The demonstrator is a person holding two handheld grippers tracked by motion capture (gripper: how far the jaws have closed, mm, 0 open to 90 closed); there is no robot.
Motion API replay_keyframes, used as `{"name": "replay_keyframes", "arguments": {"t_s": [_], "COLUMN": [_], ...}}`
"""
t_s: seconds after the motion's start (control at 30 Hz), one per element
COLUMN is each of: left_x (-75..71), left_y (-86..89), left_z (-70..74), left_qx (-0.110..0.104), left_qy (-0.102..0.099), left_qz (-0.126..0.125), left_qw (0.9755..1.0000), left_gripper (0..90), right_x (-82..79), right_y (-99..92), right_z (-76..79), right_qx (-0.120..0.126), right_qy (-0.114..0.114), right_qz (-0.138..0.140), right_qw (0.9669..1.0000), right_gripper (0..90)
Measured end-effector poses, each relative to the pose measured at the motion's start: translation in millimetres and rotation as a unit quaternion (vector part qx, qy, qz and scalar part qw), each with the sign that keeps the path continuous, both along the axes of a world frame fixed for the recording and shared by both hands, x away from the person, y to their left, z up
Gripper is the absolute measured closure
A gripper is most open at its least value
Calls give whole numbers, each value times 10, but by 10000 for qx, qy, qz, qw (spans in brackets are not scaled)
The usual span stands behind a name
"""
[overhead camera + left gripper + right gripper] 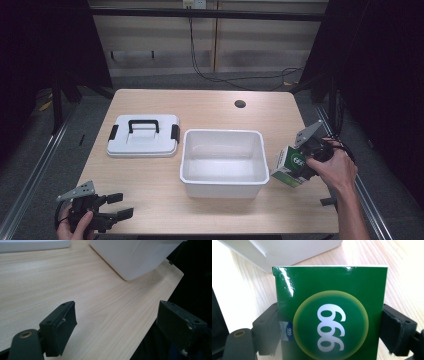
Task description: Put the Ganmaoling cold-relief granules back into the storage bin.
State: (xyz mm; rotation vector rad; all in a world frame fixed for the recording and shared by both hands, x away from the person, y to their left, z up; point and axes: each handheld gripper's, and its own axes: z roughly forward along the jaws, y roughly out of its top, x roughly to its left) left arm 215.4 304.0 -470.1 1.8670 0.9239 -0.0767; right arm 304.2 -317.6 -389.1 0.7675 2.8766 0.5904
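My right gripper [300, 167] is shut on a green box [288, 166] with a white side, held tilted just right of the white bin [223, 185]. In the right gripper view the green box [332, 315] shows a yellow-ringed circle with "999" printed on it, and both pads press its sides, the gripper [329, 332] squarely around it. My left gripper [120, 205] rests near the table's front left corner, jaws open with nothing between them. The left gripper view shows that gripper [116, 325] over bare wood, with the white bin [135, 255] farther ahead.
A white lid [143, 136] with a black handle and side clips lies flat left of the bin. A round cable hole [240, 104] sits at the back right of the wooden table [150, 180]. The lid's edge [35, 245] shows in the left gripper view.
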Motion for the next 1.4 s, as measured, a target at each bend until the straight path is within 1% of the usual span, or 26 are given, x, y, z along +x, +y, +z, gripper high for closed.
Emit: {"name": "replay_keyframes", "arguments": {"t_s": [0.03, 0.07, 0.1, 0.13, 0.17, 0.23, 0.27, 0.33, 0.37, 0.4, 0.53, 0.57, 0.63, 0.67, 0.73, 0.77, 0.87, 0.97, 1.03, 1.1, 1.13, 1.23, 1.27, 1.3, 1.33, 1.4], "left_x": [0, 1, 1, 1, 2, 3, 3, 8, 8, 11, 9, 8, 10, 9, 7, 7, 8, 7, 9, 7, 9, 10, 8, 8, 8, 10], "left_y": [0, 2, 2, 3, 10, 12, 12, 13, 13, 17, 17, 17, 17, 15, 15, 15, 15, 14, 14, 12, 14, 15, 13, 13, 12, 10], "left_z": [0, -1, -1, -2, -1, 1, 1, 0, 0, -3, -1, 3, 2, 1, 3, 4, 3, 3, 2, 2, 2, 2, 2, 2, 2, 1], "left_qx": [0, 12, 12, -3, 12, 14, 14, 22, 22, 6, -14, 9, 26, 17, 8, 3, 13, 8, 24, 19, 29, 37, 22, 22, 16, 10], "left_qy": [0, -3, -3, -2, -24, -27, -27, -19, -19, -20, -16, -36, -48, -39, -36, -38, -35, -34, -40, -32, -43, -50, -34, -34, -36, -33], "left_qz": [0, -13, -13, -4, -16, -4, -4, 0, 0, 3, 22, -14, -25, -23, -12, -9, -11, -13, -27, -18, -26, -21, -20, -20, -28, -36], "left_qw": [10000, 10000, 10000, 10000, 10000, 10000, 10000, 10000, 10000, 10000, 10000, 10000, 10000, 10000, 10000, 10000, 10000, 10000, 10000, 10000, 10000, 10000, 10000, 10000, 10000, 10000], "left_gripper": [160, 160, 160, 160, 160, 160, 160, 160, 160, 160, 160, 160, 160, 160, 160, 160, 160, 160, 160, 160, 160, 160, 160, 160, 160, 160], "right_x": [0, -26, -26, -30, -54, -78, -78, -95, -95, -107, -132, -150, -155, -179, -187, -193, -219, -232, -261, -267, -281, -294, -302, -302, -309, -316], "right_y": [0, -23, -23, -33, -41, -41, -48, -49, -49, -52, -64, -78, -83, -82, -84, -91, -125, -152, -191, -199, -216, -220, -221, -221, -220, -216], "right_z": [0, 22, 22, 39, 95, 126, 133, 156, 156, 188, 253, 293, 308, 347, 359, 377, 430, 449, 483, 494, 518, 541, 561, 561, 587, 615], "right_qx": [0, 244, 244, 330, 361, 308, 394, 452, 452, 535, 569, 649, 649, 645, 640, 636, 684, 730, 821, 844, 942, 942, 1016, 1016, 1091, 1124], "right_qy": [0, -52, -52, -120, -197, -224, -293, -425, -425, -500, -591, -672, -683, -707, -689, -728, -790, -831, -894, -905, -957, -985, -1019, -1019, -1067, -1098], "right_qz": [0, -42, -42, 7, -23, -74, -7, -4, -4, -3, -82, -93, -68, -117, -121, -109, -160, -163, -211, -214, -191, -260, -271, -271, -248, -214], "right_qw": [10000, 9997, 9997, 9994, 9992, 9992, 9988, 9981, 9981, 9973, 9966, 9956, 9955, 9953, 9955, 9953, 9944, 9937, 9924, 9921, 9908, 9903, 9892, 9892, 9880, 9874], "right_gripper": [160, 160, 160, 160, 160, 160, 160, 160, 160, 160, 160, 160, 161, 161, 161, 161, 161, 160, 161, 161, 161, 161, 161, 161, 161, 161]}}
